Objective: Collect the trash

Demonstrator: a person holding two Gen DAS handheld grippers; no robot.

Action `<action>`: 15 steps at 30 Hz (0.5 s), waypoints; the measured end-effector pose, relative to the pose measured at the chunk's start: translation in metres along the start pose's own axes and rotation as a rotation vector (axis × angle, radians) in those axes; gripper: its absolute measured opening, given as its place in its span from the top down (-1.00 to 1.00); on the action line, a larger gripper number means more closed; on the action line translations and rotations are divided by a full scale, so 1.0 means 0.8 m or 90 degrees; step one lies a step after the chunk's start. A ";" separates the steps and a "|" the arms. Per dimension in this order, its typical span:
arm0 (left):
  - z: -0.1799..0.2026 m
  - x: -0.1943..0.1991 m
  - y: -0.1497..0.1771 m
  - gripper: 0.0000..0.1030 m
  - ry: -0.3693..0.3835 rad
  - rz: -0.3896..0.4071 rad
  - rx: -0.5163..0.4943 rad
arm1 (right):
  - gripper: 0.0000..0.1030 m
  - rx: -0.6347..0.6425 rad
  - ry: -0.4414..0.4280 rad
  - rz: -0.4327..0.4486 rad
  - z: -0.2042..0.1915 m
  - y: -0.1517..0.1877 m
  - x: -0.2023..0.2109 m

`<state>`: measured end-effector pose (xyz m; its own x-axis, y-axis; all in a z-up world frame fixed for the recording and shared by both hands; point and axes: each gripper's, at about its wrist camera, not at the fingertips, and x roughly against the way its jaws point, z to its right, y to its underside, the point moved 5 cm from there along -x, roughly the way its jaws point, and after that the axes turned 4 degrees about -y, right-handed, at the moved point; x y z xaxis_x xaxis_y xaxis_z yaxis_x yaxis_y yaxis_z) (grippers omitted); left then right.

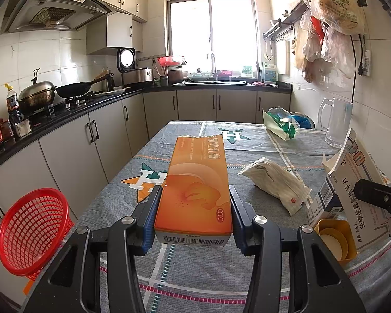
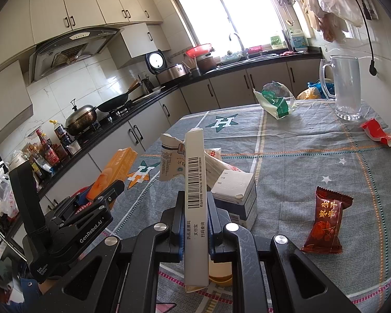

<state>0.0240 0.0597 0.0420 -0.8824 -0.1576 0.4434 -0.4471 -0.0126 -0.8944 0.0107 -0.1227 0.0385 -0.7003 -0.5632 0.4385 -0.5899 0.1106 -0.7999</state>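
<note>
Squeezing a long orange cardboard box (image 1: 195, 185) between its two black fingers, the left gripper (image 1: 194, 208) holds it flat above the grey checked tablecloth (image 1: 195, 274). The box's torn end points away toward the window. The right gripper (image 2: 195, 217) is clamped on a tall white cardboard box (image 2: 195, 200) with a barcode on its thin side, standing on edge.

A small yellow plastic cup (image 1: 335, 237) sits under that white box. Just beside it on the table stands a small white and blue carton (image 2: 238, 195). A dark red candy wrapper (image 2: 325, 221) lies to the right.

A red plastic mesh basket (image 1: 32, 230) sits low at the left edge of the table. A crinkly white plastic packet (image 1: 276, 185) lies in the middle. Farther back are a green and white bag (image 1: 280, 124), a crumpled red wrapper (image 2: 378, 131) and a clear plastic jug (image 1: 335, 122).
</note>
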 end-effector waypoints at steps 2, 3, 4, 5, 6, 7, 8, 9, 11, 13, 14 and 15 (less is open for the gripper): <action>-0.002 -0.001 0.000 0.09 0.000 0.000 0.000 | 0.72 0.000 -0.001 -0.001 0.000 0.000 0.000; -0.002 0.000 0.000 0.09 0.000 0.000 0.000 | 0.72 0.000 0.000 0.000 0.000 0.000 0.000; -0.002 0.000 -0.001 0.09 0.000 0.000 0.000 | 0.72 0.000 0.000 -0.001 0.000 0.000 0.000; 0.000 0.000 0.000 0.09 0.000 0.000 0.000 | 0.72 0.000 -0.001 -0.001 0.000 0.000 0.000; -0.002 -0.001 0.000 0.09 0.000 0.000 0.000 | 0.72 0.000 -0.001 -0.001 0.000 0.000 0.000; -0.001 0.000 0.000 0.09 0.000 0.000 0.000 | 0.72 0.000 -0.001 -0.001 0.000 0.000 0.000; -0.002 -0.001 0.000 0.09 -0.001 0.000 0.000 | 0.72 0.000 -0.002 -0.001 0.000 0.000 0.000; 0.000 0.000 0.000 0.09 0.000 0.000 0.000 | 0.72 0.000 -0.002 -0.001 0.000 0.000 0.000; -0.002 0.000 0.000 0.09 -0.001 0.000 0.000 | 0.72 0.001 -0.001 -0.001 -0.001 0.001 0.000; -0.001 0.000 0.000 0.09 0.000 0.001 -0.001 | 0.72 0.000 -0.001 -0.001 -0.001 0.001 0.000; -0.001 0.000 0.000 0.09 -0.001 0.001 -0.001 | 0.72 0.000 -0.001 -0.001 -0.001 0.001 0.000; -0.002 0.000 0.000 0.09 0.000 0.000 0.000 | 0.72 0.001 -0.002 -0.001 -0.001 0.001 0.000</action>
<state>0.0241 0.0610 0.0419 -0.8826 -0.1583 0.4427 -0.4466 -0.0119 -0.8947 0.0102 -0.1220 0.0383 -0.6986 -0.5655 0.4384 -0.5903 0.1093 -0.7998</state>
